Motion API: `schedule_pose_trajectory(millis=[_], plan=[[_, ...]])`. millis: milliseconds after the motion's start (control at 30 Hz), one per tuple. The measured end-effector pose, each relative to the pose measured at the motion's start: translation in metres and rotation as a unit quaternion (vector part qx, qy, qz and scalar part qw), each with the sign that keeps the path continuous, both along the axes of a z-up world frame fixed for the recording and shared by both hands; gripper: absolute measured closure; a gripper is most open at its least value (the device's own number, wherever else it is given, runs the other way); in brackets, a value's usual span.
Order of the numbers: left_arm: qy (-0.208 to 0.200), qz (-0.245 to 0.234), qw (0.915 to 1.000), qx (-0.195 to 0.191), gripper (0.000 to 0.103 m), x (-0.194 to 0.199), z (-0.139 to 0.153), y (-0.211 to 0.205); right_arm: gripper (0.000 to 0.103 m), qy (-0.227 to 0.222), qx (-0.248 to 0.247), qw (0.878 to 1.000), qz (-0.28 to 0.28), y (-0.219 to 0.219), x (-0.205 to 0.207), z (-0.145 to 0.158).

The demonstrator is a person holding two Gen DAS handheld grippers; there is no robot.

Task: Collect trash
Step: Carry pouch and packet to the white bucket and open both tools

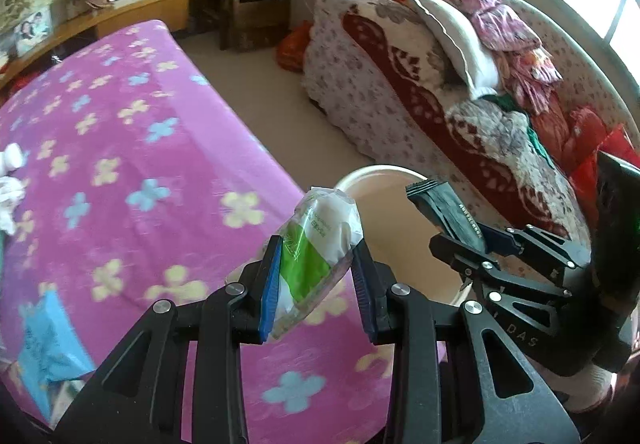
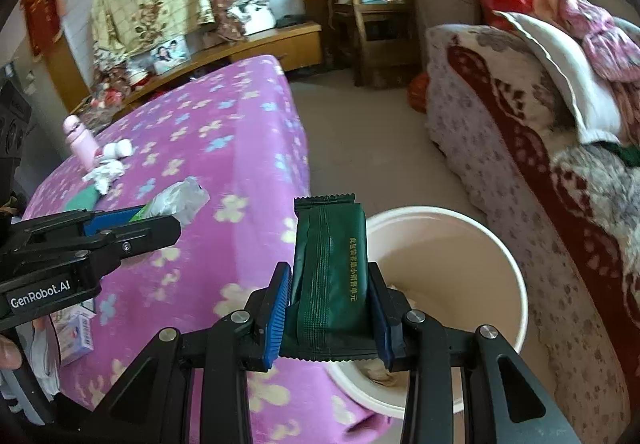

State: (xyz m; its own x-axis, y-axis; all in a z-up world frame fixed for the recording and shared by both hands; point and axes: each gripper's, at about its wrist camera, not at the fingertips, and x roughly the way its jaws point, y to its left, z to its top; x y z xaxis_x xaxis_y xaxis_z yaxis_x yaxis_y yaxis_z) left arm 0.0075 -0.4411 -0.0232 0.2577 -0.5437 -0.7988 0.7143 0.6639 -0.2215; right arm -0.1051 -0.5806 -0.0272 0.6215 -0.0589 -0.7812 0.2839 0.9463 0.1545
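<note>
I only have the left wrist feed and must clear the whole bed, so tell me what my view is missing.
Observer: The right gripper holds a dark green wrapper with gold print down its face.
Operator: Report the bucket's contents.
Observer: The white bucket has some crumpled, pale scraps at the bottom.
Operator: List what remains on the bed's far end.
Observer: A pink bottle stands on the purple blanket, beside crumpled white tissue.
Operator: Anything nearer?
Observer: A small barcoded box lies below the left gripper.
</note>
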Motion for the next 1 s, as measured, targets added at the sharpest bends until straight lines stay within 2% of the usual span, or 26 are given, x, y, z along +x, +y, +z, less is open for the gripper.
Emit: schedule_pose_trajectory(millis=[367, 633, 733, 800, 833, 933, 1000], plan=[[0.022, -0.033, 0.9992, 0.0, 0.072, -0.013, -0.019, -0.051, 0.068, 0.027, 0.013, 0.999, -0.04, -0.044, -0.017, -0.027], [0.038, -0.039, 0.9984, -0.013, 0.071, -0.012, -0.027, -0.065, 0.068, 0.035, 0.021, 0.998, -0.055, -0.058, -0.021, -0.04], [0.049, -0.041, 0.9976, -0.026, 0.065, -0.011, -0.028, -0.066, 0.068, 0.038, 0.023, 0.997, -0.063, -0.063, -0.022, -0.044], [0.056, -0.043, 0.997, -0.032, 0.059, -0.01, -0.028, -0.067, 0.061, 0.04, 0.025, 0.996, -0.072, -0.067, -0.022, -0.046], [0.06, -0.045, 0.9966, -0.036, 0.055, -0.009, -0.028, -0.066, 0.053, 0.04, 0.025, 0.996, -0.077, -0.069, -0.023, -0.047], [0.071, -0.043, 0.9956, -0.043, 0.046, -0.007, -0.029, -0.064, 0.051, 0.038, 0.031, 0.995, -0.09, -0.074, -0.026, -0.049], [0.074, -0.042, 0.9955, -0.044, 0.045, -0.005, -0.029, -0.064, 0.046, 0.039, 0.033, 0.994, -0.093, -0.076, -0.026, -0.05]])
